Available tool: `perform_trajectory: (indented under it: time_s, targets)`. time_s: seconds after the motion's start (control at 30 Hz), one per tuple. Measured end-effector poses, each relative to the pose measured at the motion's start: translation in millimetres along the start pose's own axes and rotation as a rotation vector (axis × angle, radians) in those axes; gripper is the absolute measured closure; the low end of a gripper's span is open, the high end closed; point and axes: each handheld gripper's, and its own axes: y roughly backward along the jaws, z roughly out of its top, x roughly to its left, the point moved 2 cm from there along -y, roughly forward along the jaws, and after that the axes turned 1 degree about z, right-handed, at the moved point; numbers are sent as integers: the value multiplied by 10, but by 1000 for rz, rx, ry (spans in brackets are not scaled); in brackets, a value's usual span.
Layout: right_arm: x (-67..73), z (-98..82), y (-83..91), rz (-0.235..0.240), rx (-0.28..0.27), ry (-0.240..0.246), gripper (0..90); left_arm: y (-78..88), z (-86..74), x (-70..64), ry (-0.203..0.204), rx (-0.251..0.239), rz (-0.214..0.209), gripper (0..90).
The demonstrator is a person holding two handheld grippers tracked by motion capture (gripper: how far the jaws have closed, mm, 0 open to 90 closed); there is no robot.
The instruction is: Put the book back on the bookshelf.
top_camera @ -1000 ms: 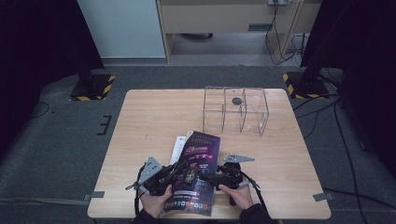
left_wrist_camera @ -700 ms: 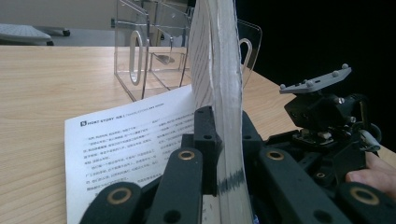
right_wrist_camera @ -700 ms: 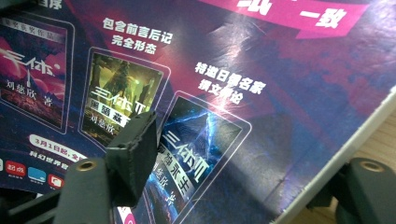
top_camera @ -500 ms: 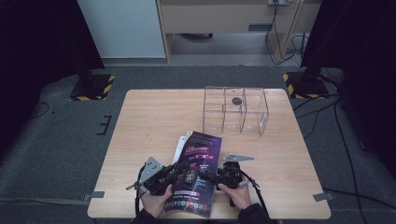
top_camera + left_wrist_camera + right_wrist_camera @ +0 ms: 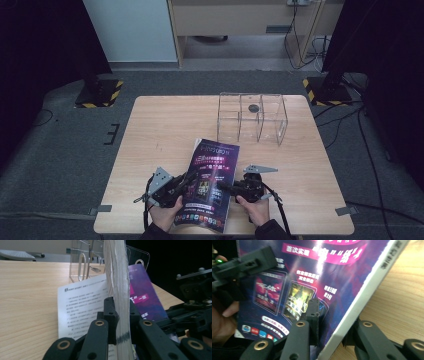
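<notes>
Black jaws of the left gripper (image 5: pixel 119 322) clamp the magazine's (image 5: pixel 210 185) page edge, seen end-on in its own view; the right gripper (image 5: pixel 332 322) has just been closing on the spine. From above, the magazine lies at the table's (image 5: pixel 160 130) near edge, long axis pointing toward the clear organizer (image 5: pixel 251 117), bare wood between.

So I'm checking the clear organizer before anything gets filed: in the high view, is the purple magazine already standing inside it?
No: the purple magazine lies near the table's front edge, well apart from the clear organizer.
</notes>
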Motion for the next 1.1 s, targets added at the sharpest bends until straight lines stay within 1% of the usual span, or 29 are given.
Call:
perform_trajectory:
  time_s: [0.2,0.33,0.43,0.53,0.6,0.73,0.83,0.93,1.0,1.03,1.1]
  targets:
    - [50,46,85,1,-34,6,773,-7,-11,36,8,-1,17,822]
    - [78,85,134,2,-45,19,794,-22,-25,66,18,11,30,805]
    - [94,116,169,7,-51,22,812,-36,-40,93,30,22,40,776]
    - [120,146,192,0,-50,42,820,-53,-55,127,36,38,42,744]
    - [137,161,202,-3,-47,49,823,-58,-60,146,35,38,50,724]
    - [151,191,212,-2,-47,57,827,-64,-70,168,43,37,55,655]
    - [168,223,232,1,-50,61,829,-72,-81,192,49,36,66,561]
    - [201,261,258,9,-56,69,829,-81,-91,209,45,42,94,450]
    - [228,291,276,10,-63,78,829,-79,-99,224,47,51,106,411]
    - [243,308,288,10,-66,81,829,-73,-99,230,50,49,110,382]
    - [272,341,311,10,-74,86,829,-60,-94,242,49,46,115,352]
